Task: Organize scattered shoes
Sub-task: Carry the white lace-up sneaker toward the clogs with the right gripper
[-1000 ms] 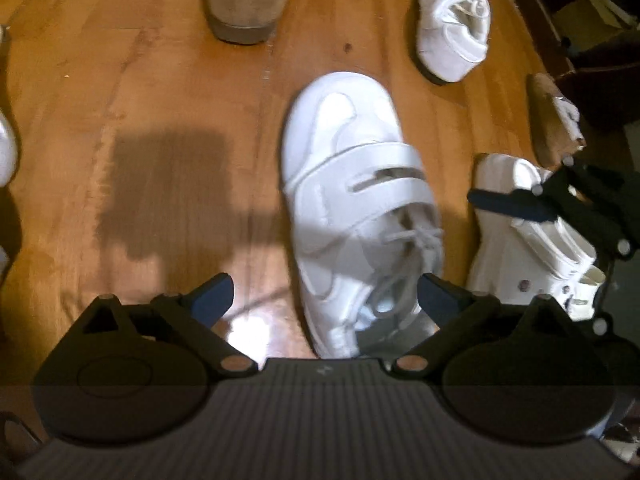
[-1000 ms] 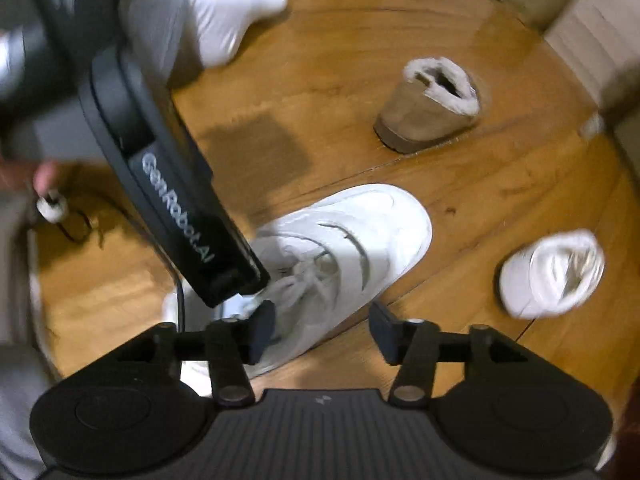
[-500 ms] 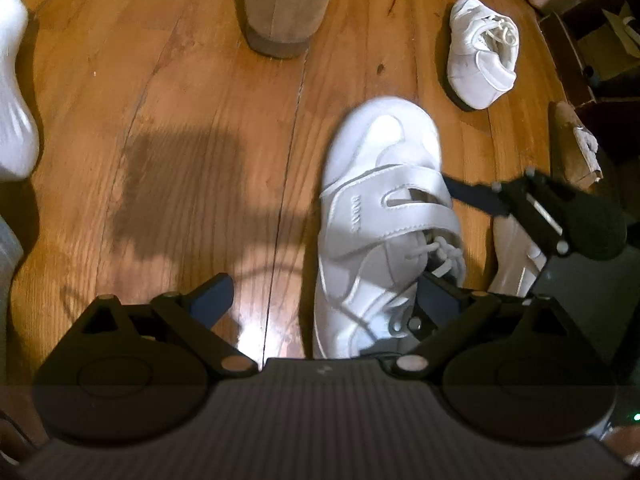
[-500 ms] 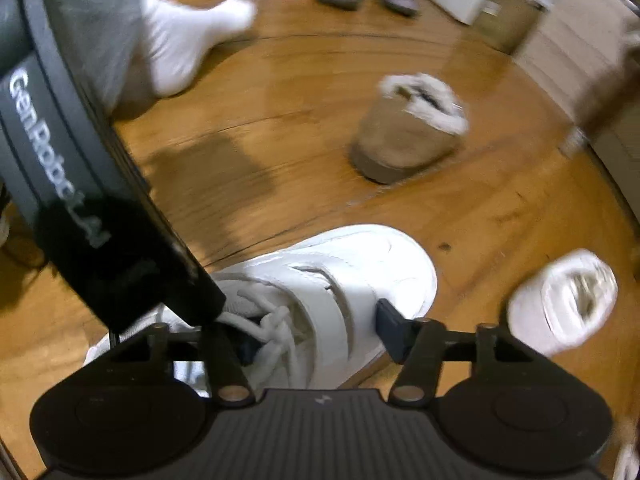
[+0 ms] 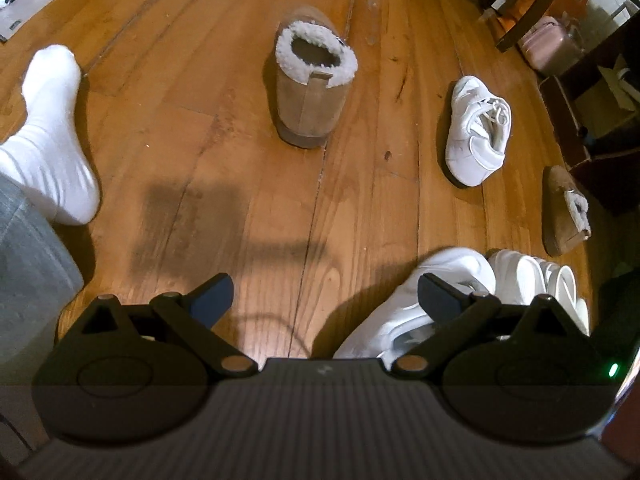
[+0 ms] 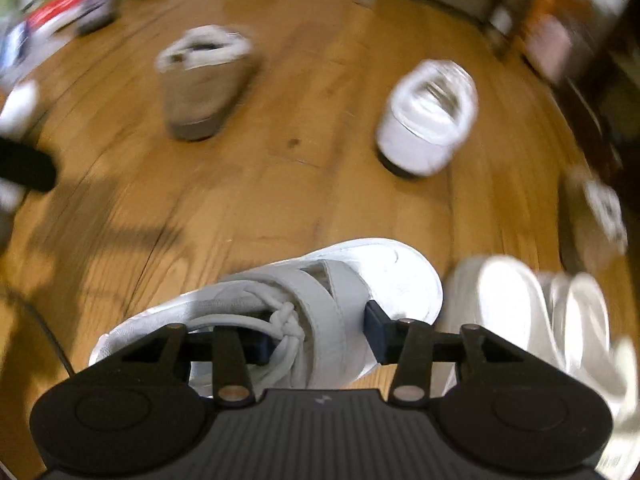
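A white strap sneaker (image 6: pixel 320 280) lies on the wood floor, toe pointing away, beside another white shoe (image 6: pixel 520 308). My right gripper (image 6: pixel 320 334) is closing on it. One finger sits inside the opening by the laces, and the other presses the outer side under the straps. In the left wrist view the same sneaker (image 5: pixel 420 300) shows partly behind the right finger of my left gripper (image 5: pixel 325 292). That gripper hangs open over bare floor with nothing between its fingers. Farther off stand a tan fleece-lined slipper (image 5: pixel 312 92) and a small white lace sneaker (image 5: pixel 476 132).
A second tan slipper (image 5: pixel 564 208) lies on its side at the right, near dark furniture and a pink bag (image 5: pixel 552 44). A person's foot in a white sock (image 5: pixel 52 136) rests on the floor at the left. Papers and dark shoes lie at the far left.
My left gripper has risen and pulled back from the strap sneaker, so more floor shows. The right gripper has rolled and narrowed onto the sneaker, which now lies beside the other white shoe.
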`<state>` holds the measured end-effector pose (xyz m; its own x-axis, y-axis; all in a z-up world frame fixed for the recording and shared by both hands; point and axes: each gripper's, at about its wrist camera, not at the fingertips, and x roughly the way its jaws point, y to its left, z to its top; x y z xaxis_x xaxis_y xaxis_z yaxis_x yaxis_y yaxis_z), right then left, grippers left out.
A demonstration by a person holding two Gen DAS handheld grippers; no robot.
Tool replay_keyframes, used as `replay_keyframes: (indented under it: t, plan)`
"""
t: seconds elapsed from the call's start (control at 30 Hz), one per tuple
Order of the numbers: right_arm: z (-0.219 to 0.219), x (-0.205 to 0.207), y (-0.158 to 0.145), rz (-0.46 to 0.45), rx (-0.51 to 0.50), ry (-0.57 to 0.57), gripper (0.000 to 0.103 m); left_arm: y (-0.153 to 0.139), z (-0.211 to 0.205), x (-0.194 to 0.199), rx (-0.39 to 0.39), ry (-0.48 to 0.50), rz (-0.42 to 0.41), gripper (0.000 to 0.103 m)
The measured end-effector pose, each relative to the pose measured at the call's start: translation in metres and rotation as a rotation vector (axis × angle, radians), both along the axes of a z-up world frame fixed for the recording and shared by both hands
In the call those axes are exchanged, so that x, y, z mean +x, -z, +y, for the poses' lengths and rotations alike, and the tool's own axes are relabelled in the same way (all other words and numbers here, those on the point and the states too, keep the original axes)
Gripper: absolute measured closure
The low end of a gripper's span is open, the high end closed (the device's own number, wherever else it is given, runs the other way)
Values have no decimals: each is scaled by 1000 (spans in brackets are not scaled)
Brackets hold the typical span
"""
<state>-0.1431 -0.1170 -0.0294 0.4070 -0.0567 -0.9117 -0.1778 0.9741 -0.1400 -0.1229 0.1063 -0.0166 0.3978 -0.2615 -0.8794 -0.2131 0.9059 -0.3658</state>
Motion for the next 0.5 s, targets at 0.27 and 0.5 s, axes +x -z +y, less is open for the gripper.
replay_keyframes:
  t: [0.27, 0.5]
  plan:
    - [-18, 29, 4, 190, 339, 357, 46, -12, 10, -5, -125, -3, -38, 2]
    - [-53, 3, -22, 107, 495, 246, 35, 20, 9, 1, -338, -32, 47, 1]
